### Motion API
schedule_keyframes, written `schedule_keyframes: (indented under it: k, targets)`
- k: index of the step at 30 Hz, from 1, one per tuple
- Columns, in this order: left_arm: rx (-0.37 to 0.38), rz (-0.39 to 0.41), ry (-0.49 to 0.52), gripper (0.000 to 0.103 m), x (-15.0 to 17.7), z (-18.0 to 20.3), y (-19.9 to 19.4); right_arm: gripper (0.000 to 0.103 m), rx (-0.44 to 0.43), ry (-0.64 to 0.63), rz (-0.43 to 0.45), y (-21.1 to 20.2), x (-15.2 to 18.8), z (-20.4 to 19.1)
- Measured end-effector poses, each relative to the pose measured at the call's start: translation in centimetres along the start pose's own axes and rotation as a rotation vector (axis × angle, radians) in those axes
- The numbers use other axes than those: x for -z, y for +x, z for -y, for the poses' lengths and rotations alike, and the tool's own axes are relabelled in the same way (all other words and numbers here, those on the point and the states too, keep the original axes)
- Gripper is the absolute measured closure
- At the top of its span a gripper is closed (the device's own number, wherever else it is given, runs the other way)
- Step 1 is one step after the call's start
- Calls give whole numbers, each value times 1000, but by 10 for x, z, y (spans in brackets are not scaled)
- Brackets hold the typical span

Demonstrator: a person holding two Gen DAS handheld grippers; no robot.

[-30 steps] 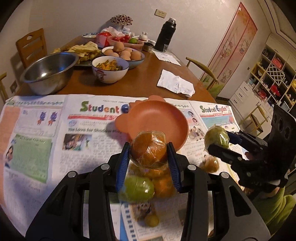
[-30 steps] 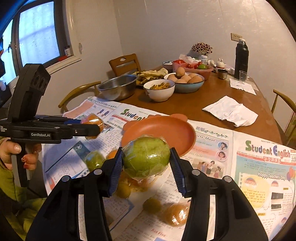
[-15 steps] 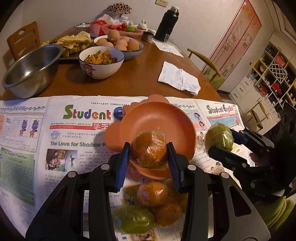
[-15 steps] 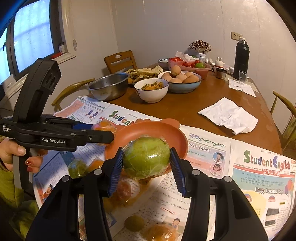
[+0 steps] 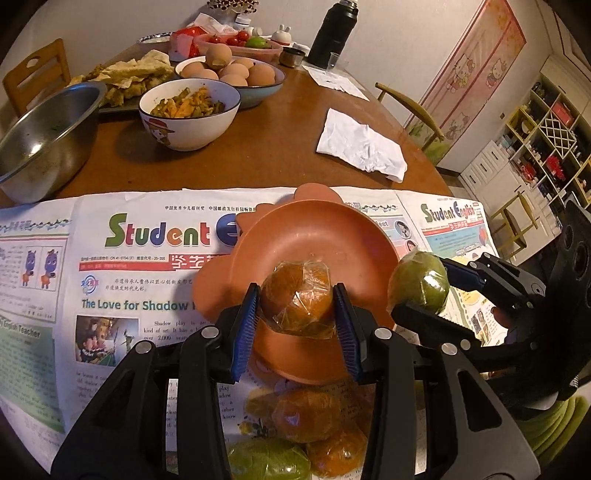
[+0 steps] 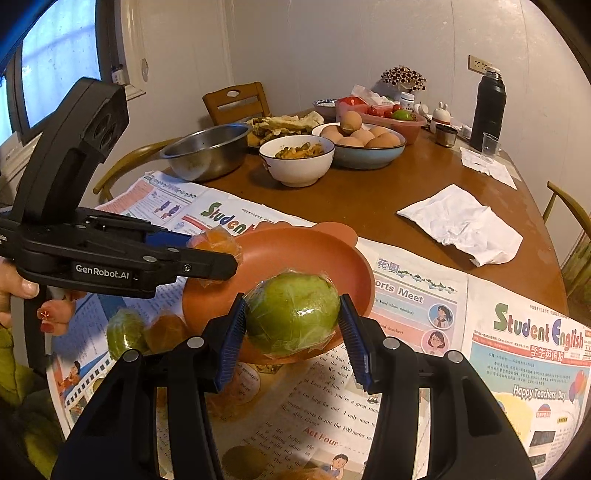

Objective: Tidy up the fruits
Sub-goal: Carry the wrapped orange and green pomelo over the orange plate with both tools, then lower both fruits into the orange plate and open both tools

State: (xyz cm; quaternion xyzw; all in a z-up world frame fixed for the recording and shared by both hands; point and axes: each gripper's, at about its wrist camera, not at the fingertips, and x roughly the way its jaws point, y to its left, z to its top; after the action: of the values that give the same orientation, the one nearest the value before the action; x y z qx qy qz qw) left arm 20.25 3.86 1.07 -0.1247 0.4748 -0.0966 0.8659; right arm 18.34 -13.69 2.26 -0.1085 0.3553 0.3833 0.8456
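My left gripper (image 5: 297, 308) is shut on a plastic-wrapped orange fruit (image 5: 299, 297), held over the near half of an empty terracotta plate (image 5: 321, 236). My right gripper (image 6: 293, 319) is shut on a wrapped green fruit (image 6: 291, 314), hovering above the plate's near rim (image 6: 354, 258). In the left wrist view the right gripper (image 5: 421, 291) and its green fruit (image 5: 419, 282) sit just right of the plate. In the right wrist view the left gripper (image 6: 218, 254) reaches in from the left with the orange fruit (image 6: 214, 242). Several wrapped fruits (image 5: 306, 435) lie on newspaper (image 5: 122, 266) below the plate.
Beyond the newspaper on the brown table (image 5: 258, 155) stand a steel bowl (image 5: 44, 136), a white food bowl (image 5: 188, 114), a bowl of eggs (image 5: 236, 74), a crumpled napkin (image 5: 362, 147) and a black flask (image 5: 332, 33). A hand (image 6: 22, 295) holds the left gripper.
Both grippers moved forward and down with their fruits, from above the loose pile to over the plate. The plate and far dishes now look closer.
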Motion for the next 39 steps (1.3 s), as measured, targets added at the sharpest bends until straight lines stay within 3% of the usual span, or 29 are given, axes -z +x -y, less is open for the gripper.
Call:
schedule_keyframes:
  k: [16, 39]
  targets:
    - [6, -41, -4, 71, -9, 0, 13, 55, -21, -33, -45, 20, -3, -3]
    - [13, -33, -8, 71, -16, 1, 13, 55, -26, -49, -90, 34, -5, -7]
